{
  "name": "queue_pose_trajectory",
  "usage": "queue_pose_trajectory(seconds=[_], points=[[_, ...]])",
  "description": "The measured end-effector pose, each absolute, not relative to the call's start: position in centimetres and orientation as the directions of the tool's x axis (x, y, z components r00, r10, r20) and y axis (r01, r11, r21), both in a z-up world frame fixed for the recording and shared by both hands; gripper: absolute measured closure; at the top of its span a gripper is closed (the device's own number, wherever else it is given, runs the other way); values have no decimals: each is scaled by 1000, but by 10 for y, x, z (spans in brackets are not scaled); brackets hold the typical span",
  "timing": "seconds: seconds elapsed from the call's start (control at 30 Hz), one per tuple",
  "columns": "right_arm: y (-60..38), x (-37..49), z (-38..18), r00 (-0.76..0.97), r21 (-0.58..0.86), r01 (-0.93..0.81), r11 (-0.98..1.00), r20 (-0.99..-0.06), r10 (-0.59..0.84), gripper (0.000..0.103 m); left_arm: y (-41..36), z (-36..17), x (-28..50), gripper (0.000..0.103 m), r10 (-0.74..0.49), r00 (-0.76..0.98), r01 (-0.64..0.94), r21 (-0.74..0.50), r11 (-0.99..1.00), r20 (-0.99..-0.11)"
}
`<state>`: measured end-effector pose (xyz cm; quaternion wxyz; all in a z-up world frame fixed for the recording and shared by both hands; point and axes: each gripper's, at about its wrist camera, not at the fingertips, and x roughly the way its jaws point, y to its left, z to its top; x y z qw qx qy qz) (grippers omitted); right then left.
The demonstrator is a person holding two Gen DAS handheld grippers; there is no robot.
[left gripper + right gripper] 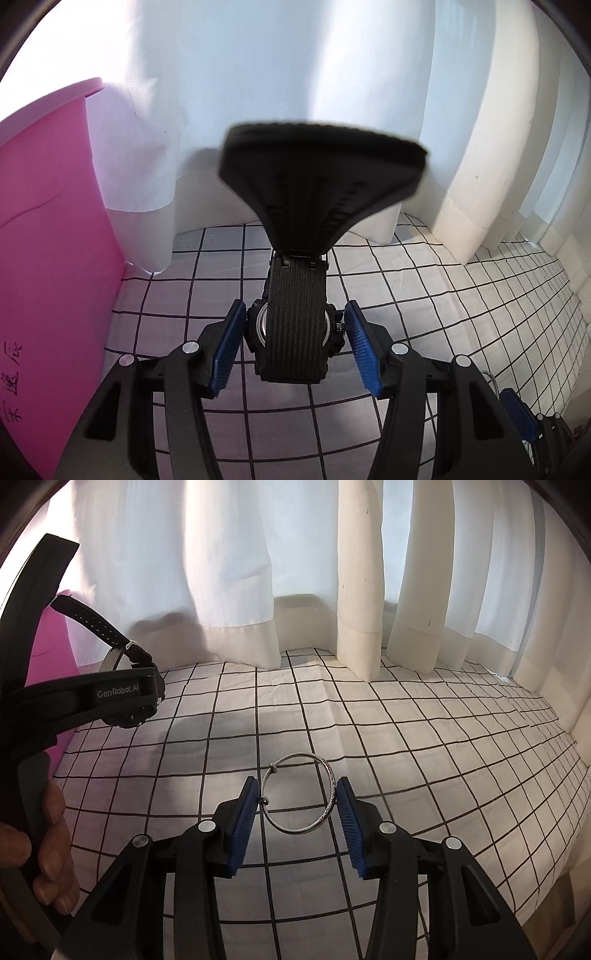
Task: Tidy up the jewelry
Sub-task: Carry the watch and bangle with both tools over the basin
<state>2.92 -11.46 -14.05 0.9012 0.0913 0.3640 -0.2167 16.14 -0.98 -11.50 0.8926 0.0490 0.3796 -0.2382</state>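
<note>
A black wristwatch (pixel 297 332) with a woven strap sits between the blue pads of my left gripper (pixel 295 306), which is shut on its case. The strap's loose end flares up towards the camera. In the right wrist view the same watch (pixel 110 635) hangs above the cloth at the far left. My right gripper (pixel 297 781) is shut on a thin silver bangle (pixel 332 790). The bangle stands upright between the pads, lifted off the cloth, with its shadow below.
A white cloth with a black grid (pixel 406 738) covers the surface. White curtains (pixel 221 572) hang along its far edge. A pink box (pixel 48 258) stands at the left. A person's hand (pixel 51 830) grips the left gripper's handle.
</note>
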Motion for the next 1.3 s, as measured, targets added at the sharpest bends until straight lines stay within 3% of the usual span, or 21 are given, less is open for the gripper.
queue_pose_trajectory(seconds=[0.4, 0.97, 1.1, 1.3], points=[[-145, 43, -79, 725, 0, 240, 971, -665, -179, 61, 7, -52, 150, 49, -274, 673, 274, -112, 955, -687], [-89, 100, 53, 833, 29, -283, 959, -488, 261, 61, 104, 81, 112, 49, 116, 822, -175, -54, 983, -557], [-51, 117, 72, 804, 67, -374, 925, -473, 359, 61, 144, 85, 111, 49, 199, 796, -247, -7, 969, -571], [2, 149, 83, 736, 117, -462, 879, -502, 454, 61, 201, 65, 116, 49, 264, 704, -330, 25, 943, -660]])
